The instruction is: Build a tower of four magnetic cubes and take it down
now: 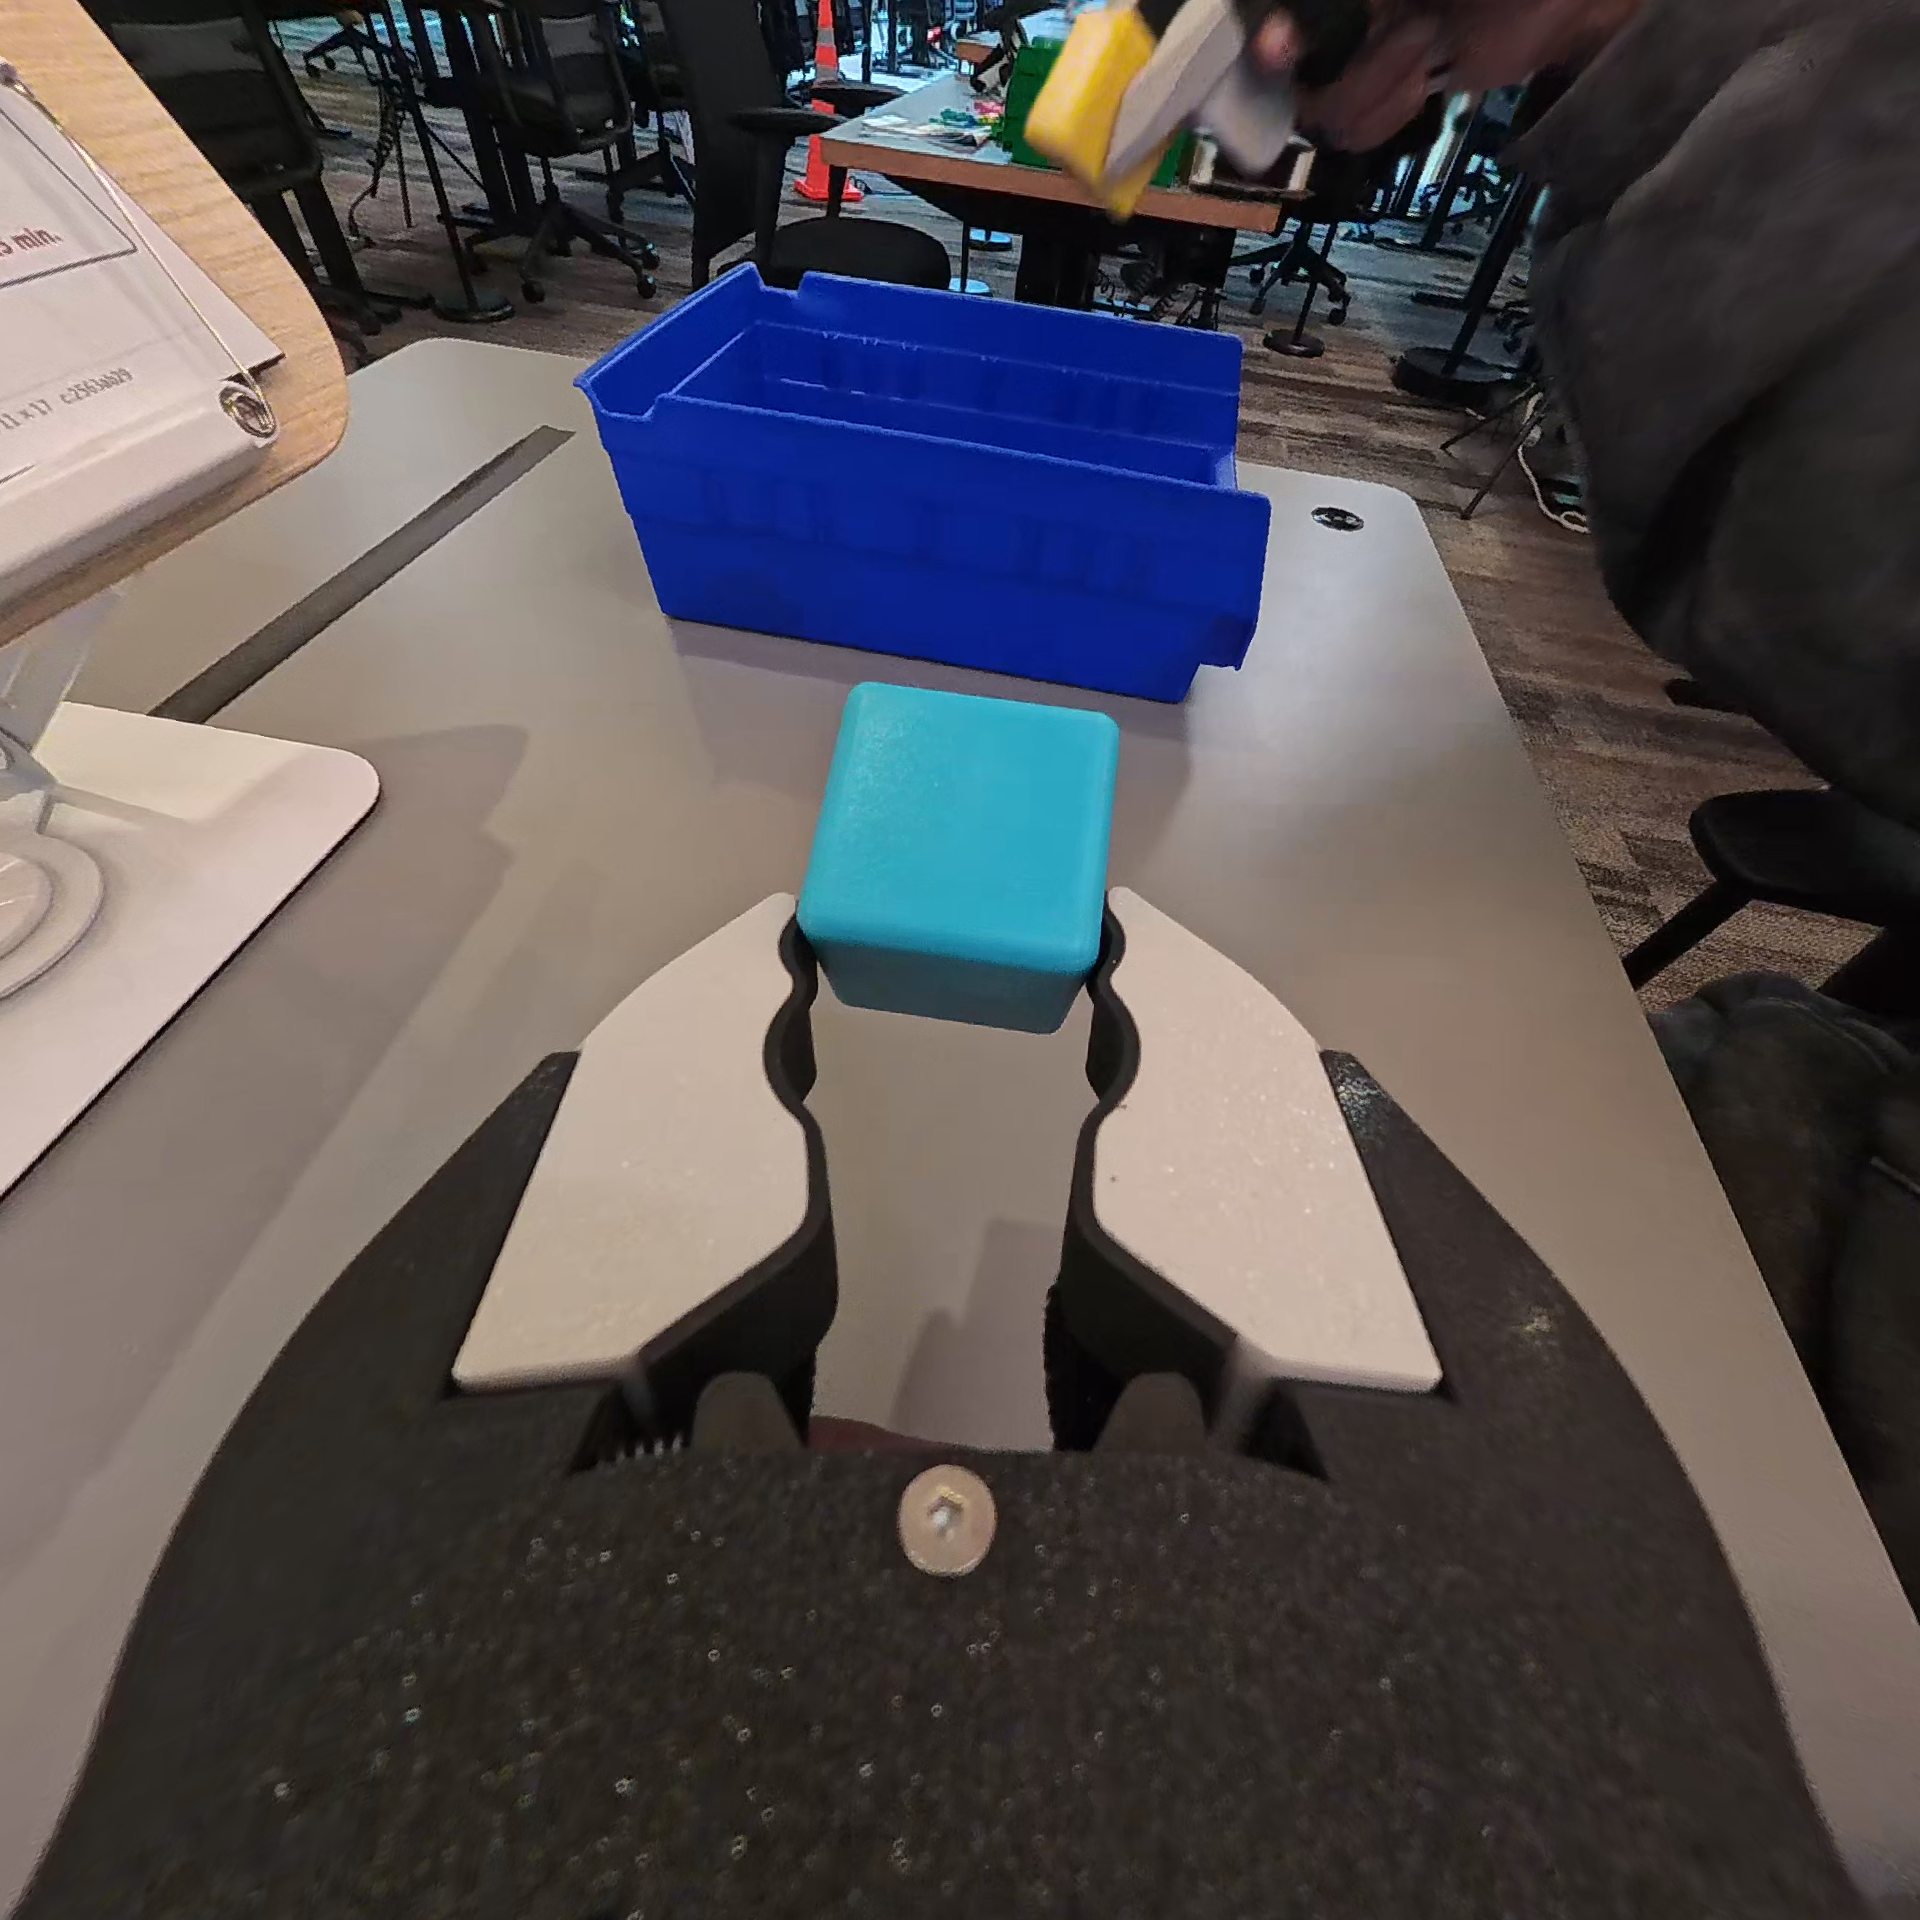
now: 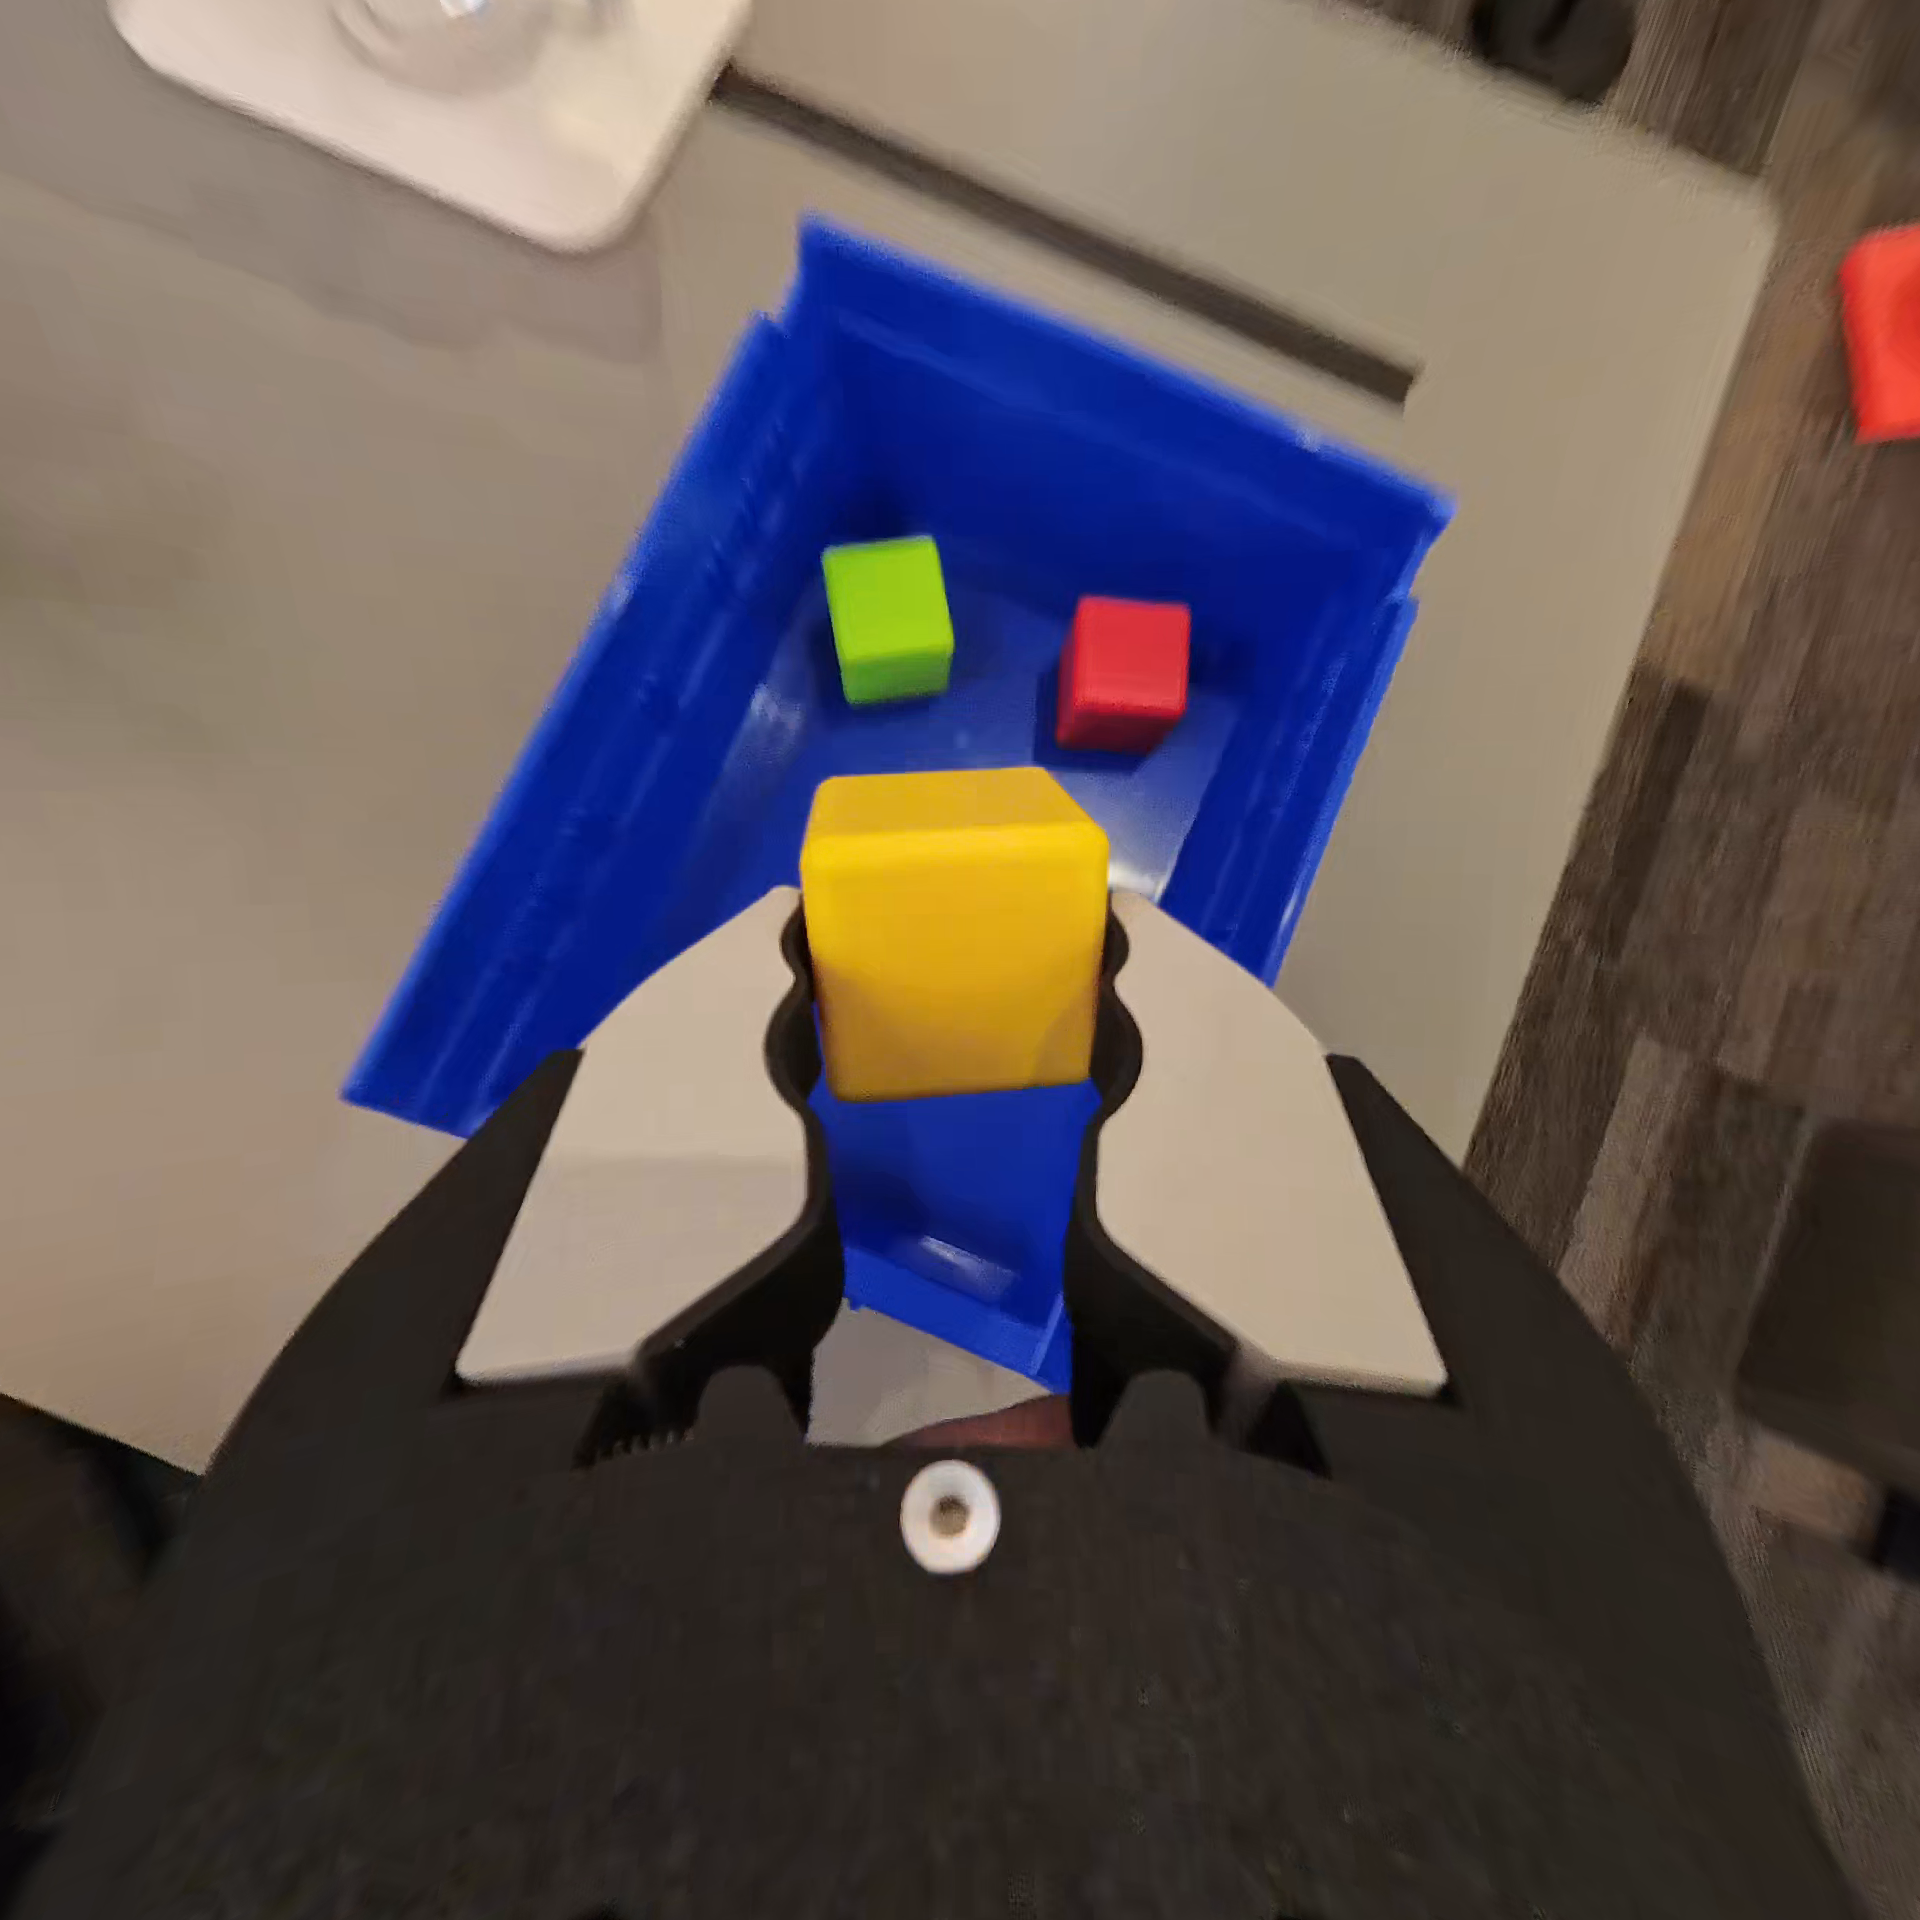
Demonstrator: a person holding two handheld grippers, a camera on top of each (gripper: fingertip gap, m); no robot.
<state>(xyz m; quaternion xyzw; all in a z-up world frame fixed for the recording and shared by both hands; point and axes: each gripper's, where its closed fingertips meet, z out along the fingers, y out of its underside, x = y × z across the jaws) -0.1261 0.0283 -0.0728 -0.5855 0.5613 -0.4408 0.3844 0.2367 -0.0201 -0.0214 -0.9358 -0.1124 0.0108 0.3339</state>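
Note:
My left gripper [image 1: 951,935] is shut on a teal cube [image 1: 961,831] and holds it just in front of the blue bin [image 1: 935,540], low over the grey table [image 1: 1299,883]. My right gripper [image 2: 951,935] is shut on a yellow cube [image 2: 951,935] and holds it high above the blue bin [image 2: 644,790]. It also shows blurred at the top of the left wrist view, with the yellow cube [image 1: 1086,99]. A green cube [image 2: 888,618] and a red cube [image 2: 1122,670] lie apart on the bin's floor.
A white base plate [image 1: 156,883] with a clear stand sits at the table's left. A dark slot [image 1: 364,582] runs across the table behind it. A person's dark sleeve [image 1: 1714,364] fills the right side. Chairs and desks stand beyond the table.

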